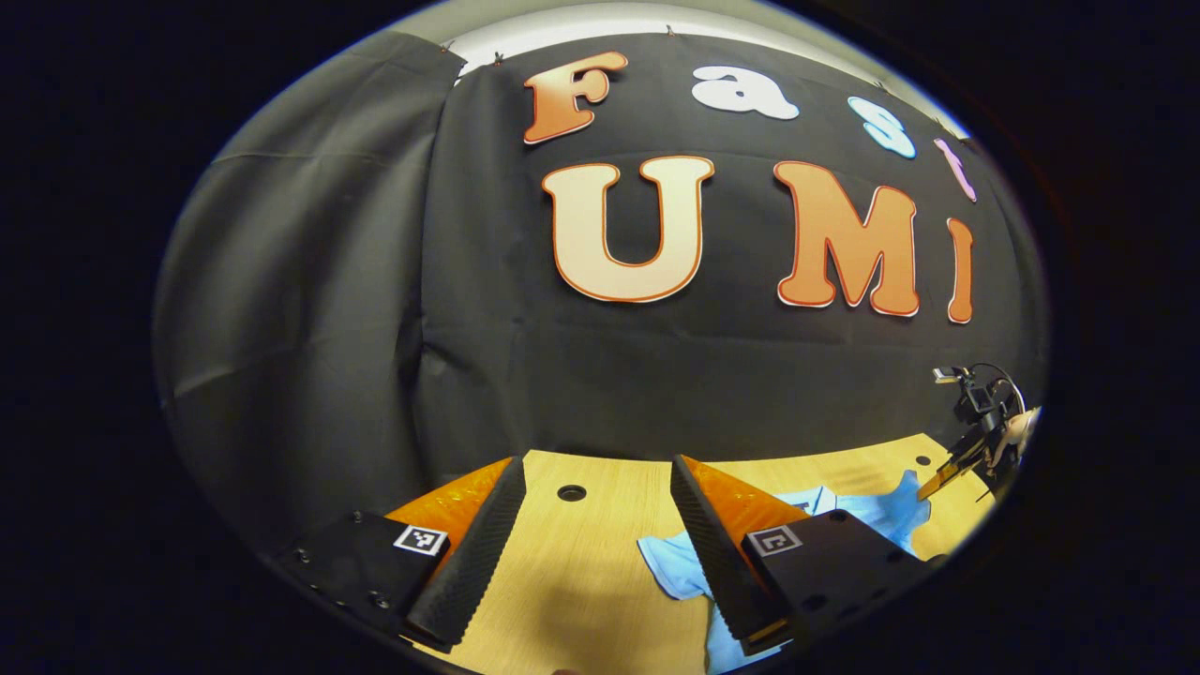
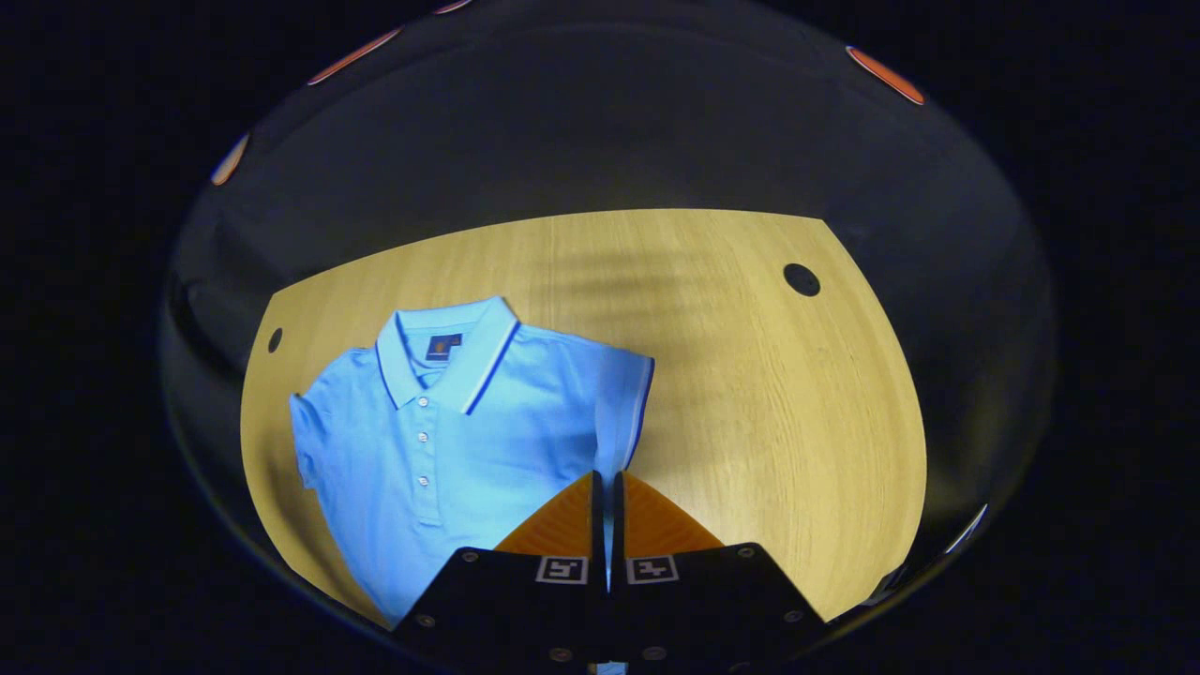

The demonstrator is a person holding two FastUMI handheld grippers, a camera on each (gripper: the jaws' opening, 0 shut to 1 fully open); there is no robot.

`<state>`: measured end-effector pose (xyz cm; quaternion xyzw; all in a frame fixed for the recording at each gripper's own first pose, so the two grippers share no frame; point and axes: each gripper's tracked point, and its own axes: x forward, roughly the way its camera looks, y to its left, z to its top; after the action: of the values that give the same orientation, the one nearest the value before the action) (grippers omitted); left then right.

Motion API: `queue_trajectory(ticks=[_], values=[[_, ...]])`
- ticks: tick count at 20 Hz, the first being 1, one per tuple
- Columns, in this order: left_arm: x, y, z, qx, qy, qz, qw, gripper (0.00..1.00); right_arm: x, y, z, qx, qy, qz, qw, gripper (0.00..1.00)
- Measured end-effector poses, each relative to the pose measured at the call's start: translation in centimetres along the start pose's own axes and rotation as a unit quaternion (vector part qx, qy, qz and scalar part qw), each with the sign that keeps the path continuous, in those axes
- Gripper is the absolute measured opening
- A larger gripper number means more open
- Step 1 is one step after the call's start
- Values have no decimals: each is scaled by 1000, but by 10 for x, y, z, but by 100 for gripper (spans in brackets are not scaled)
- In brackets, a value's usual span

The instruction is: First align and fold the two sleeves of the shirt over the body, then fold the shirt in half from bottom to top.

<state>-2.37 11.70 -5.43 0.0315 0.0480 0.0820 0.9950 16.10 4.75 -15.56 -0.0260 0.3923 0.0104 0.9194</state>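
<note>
Pinched on the blue shirt fabric beside its sleeve, right gripper hovers over the wooden counter; left gripper hangs spread, with a cable hole beyond it.

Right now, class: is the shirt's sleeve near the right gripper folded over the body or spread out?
Folded over. In the right gripper view the sleeve lies on the shirt, its trimmed cuff running straight; the right gripper is nearly shut at that edge.

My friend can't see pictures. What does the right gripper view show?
A light blue polo shirt lies flat on a wooden table, collar away from the camera. The right gripper has its fingers nearly closed over the shirt's edge, just below one short sleeve.
</note>
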Motion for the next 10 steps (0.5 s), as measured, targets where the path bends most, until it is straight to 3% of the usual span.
queue_trajectory(ticks=[7,10], values=[[3,27,-8,-1,7,4,1000,100,1,76,-6,-40,-2,40,998,2],[9,34,-15,-9,17,8,1000,100,2,115,-15,-49,7,79,996,3]])
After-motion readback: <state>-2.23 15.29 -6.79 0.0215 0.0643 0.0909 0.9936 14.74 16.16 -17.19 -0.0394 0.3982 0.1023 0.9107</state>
